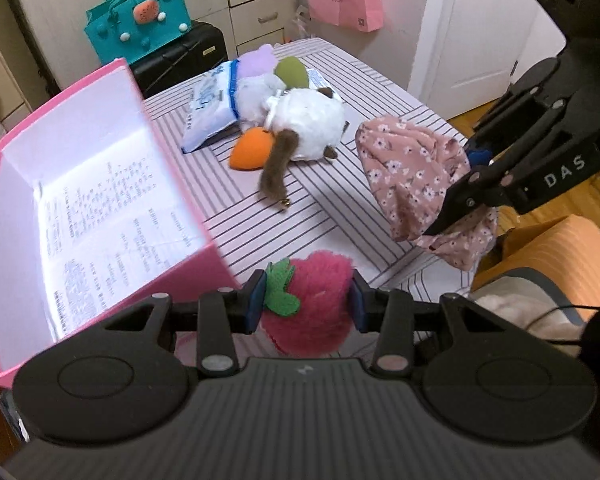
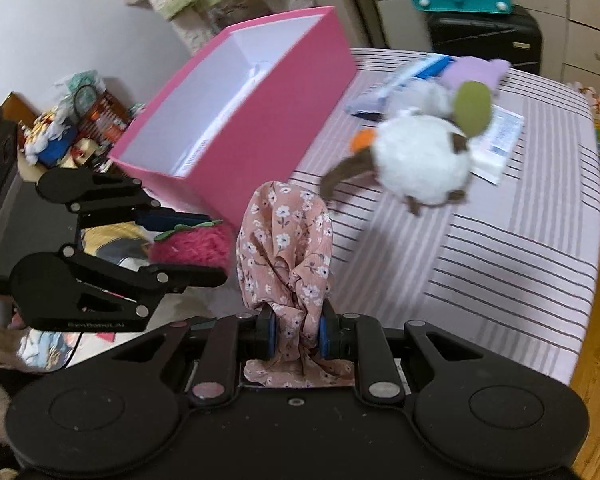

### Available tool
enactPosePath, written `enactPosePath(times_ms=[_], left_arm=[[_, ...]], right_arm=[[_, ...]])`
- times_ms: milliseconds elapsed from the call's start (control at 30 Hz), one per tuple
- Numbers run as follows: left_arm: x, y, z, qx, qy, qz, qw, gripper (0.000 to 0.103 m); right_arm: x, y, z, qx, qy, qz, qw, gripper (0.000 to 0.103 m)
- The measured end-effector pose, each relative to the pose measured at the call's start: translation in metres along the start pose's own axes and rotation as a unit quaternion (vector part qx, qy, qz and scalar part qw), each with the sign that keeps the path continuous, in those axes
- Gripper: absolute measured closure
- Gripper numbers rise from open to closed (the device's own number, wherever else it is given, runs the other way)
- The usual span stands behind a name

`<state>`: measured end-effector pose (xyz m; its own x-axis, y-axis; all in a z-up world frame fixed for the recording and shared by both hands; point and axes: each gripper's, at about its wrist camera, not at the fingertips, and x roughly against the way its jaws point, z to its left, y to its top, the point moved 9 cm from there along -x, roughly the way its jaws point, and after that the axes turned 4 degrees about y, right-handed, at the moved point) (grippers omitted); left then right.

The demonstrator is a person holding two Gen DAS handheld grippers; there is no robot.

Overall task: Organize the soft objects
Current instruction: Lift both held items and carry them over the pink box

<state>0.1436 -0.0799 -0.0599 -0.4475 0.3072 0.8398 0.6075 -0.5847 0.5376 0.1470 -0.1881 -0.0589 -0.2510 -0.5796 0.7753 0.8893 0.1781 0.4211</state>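
A striped tablecloth (image 1: 300, 216) fills mid-frame, with a teal bag (image 1: 140, 20) upper left. The left gripper (image 1: 306, 306) is clamped on a strawberry plush (image 1: 316, 300) beside the pink box (image 1: 100, 200). The right gripper (image 2: 296, 330) pinches floral cloth (image 2: 284, 240). Motion blur smears the white plush (image 2: 420, 160).

Soft, even indoor light with faint shadows; the box (image 1: 80, 184) interior glares white, fisheye bends the edges, and the right view's plush (image 2: 420, 160) blurs.
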Motion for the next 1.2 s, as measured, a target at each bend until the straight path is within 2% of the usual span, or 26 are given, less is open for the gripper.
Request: enactPosePath(times_ms=[100, 233, 367, 500, 600, 767, 867, 933, 1067, 1200], left_arm=[[0.018, -0.002, 0.014, 0.009, -0.008, -0.006, 0.9999, 0.062], [0.056, 0.002, 0.037, 0.022, -0.006, -0.050, 0.9985, 0.062], [0.082, 0.008, 0.062, 0.025, -0.003, -0.077, 0.9967, 0.062], [0.092, 0.018, 0.096, 0.039, 0.023, -0.105, 0.9934, 0.062], [0.088, 0.023, 0.125, 0.057, 0.050, -0.124, 0.9893, 0.062], [0.071, 0.036, 0.167, 0.098, 0.059, -0.128, 0.9852, 0.062], [0.054, 0.050, 0.189, 0.122, 0.071, -0.133, 0.9810, 0.061], [0.041, 0.059, 0.203, 0.146, 0.066, -0.133, 0.9780, 0.061], [0.013, 0.066, 0.230, 0.198, 0.062, -0.121, 0.9707, 0.061], [-0.019, 0.076, 0.255, 0.239, 0.071, -0.085, 0.9646, 0.060]], right_arm=[[-0.002, 0.010, 0.016, 0.016, 0.007, 0.005, 1.000, 0.080], [-0.003, 0.024, 0.036, 0.043, 0.009, -0.002, 0.999, 0.080], [-0.002, 0.047, 0.050, 0.066, 0.013, -0.019, 0.998, 0.080], [-0.002, 0.077, 0.059, 0.098, 0.007, -0.051, 0.994, 0.080], [-0.007, 0.105, 0.059, 0.108, 0.008, -0.098, 0.989, 0.080], [-0.021, 0.149, 0.064, 0.123, 0.026, -0.125, 0.984, 0.080], [-0.038, 0.178, 0.063, 0.151, 0.005, -0.133, 0.980, 0.080], [-0.052, 0.195, 0.058, 0.166, -0.013, -0.136, 0.977, 0.080], [-0.092, 0.225, 0.056, 0.194, -0.041, -0.113, 0.974, 0.080], [-0.122, 0.240, 0.046, 0.211, -0.055, -0.069, 0.973, 0.080]])
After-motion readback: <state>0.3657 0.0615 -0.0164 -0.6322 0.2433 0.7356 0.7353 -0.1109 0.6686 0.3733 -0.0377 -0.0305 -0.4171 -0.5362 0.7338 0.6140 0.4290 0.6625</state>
